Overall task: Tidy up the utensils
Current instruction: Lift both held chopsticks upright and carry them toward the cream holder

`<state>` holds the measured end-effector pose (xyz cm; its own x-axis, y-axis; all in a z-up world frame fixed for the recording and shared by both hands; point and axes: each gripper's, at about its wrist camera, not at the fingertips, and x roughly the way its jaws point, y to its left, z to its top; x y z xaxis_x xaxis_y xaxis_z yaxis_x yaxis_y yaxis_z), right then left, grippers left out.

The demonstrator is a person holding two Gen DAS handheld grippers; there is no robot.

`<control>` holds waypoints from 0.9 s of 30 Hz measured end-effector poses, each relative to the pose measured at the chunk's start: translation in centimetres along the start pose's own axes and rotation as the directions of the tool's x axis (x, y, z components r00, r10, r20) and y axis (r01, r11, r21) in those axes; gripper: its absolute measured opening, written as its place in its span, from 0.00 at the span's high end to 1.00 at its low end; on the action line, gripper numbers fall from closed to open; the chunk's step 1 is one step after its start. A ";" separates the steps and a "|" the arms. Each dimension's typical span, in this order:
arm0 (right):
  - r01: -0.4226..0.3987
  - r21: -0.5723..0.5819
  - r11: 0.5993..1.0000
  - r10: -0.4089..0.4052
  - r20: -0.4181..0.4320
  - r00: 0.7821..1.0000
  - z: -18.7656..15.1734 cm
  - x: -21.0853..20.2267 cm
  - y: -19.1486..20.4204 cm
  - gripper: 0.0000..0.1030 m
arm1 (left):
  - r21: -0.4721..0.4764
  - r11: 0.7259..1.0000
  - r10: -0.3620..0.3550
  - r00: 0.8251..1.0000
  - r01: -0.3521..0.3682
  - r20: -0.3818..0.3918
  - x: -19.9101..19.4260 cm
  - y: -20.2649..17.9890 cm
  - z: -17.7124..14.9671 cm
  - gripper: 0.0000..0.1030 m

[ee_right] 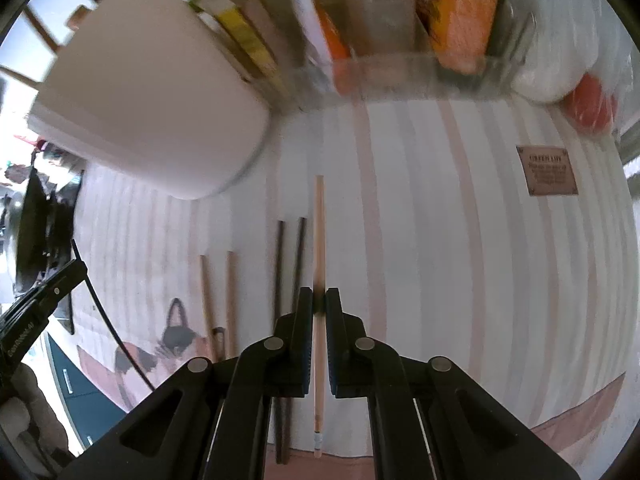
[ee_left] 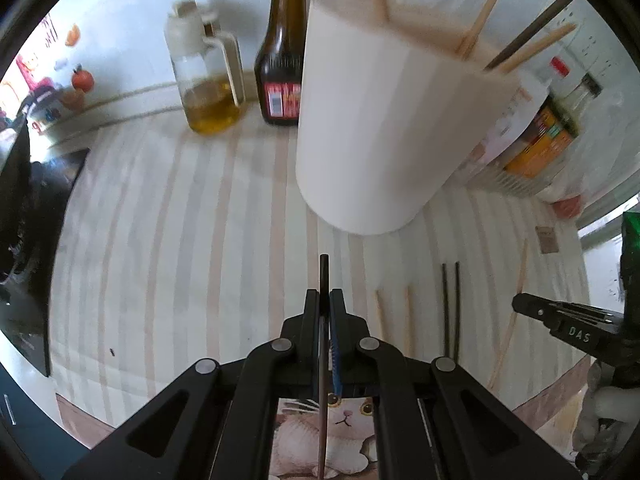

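My left gripper (ee_left: 324, 300) is shut on a dark chopstick (ee_left: 324, 276) held above the striped cloth. Ahead stands a white holder (ee_left: 384, 128) with several chopsticks (ee_left: 480, 28) sticking out. My right gripper (ee_right: 319, 300) is closed around a light wooden chopstick (ee_right: 319, 220) that points forward over the cloth. On the cloth lie a dark pair (ee_right: 290, 264) and a light pair (ee_right: 218, 296); they also show in the left wrist view as the dark pair (ee_left: 450, 304) and light pair (ee_left: 394, 316). The holder (ee_right: 152, 96) is at upper left of the right wrist view.
An oil jug (ee_left: 208, 76) and a dark sauce bottle (ee_left: 282, 60) stand behind the holder. A clear bin of packets (ee_right: 420, 40) stands at the back right. A dark stove edge (ee_left: 24, 232) lies at the left. The right gripper (ee_left: 568, 324) shows in the left wrist view.
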<state>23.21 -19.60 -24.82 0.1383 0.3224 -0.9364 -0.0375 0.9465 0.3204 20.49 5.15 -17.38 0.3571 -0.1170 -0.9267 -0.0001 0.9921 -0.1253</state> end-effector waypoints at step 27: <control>-0.118 -0.086 0.989 0.139 0.320 0.937 2.7 -11.6 6.5 0.94 | 0.103 0.994 -0.054 0.941 0.021 0.334 -11.1 -4.0 3.6 0.98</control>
<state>23.98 -17.18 -11.50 0.4407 0.4313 -0.7873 -0.1385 0.8992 0.4150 19.93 2.64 -5.32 0.6482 -0.1487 -0.7468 0.1032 0.9889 -0.1074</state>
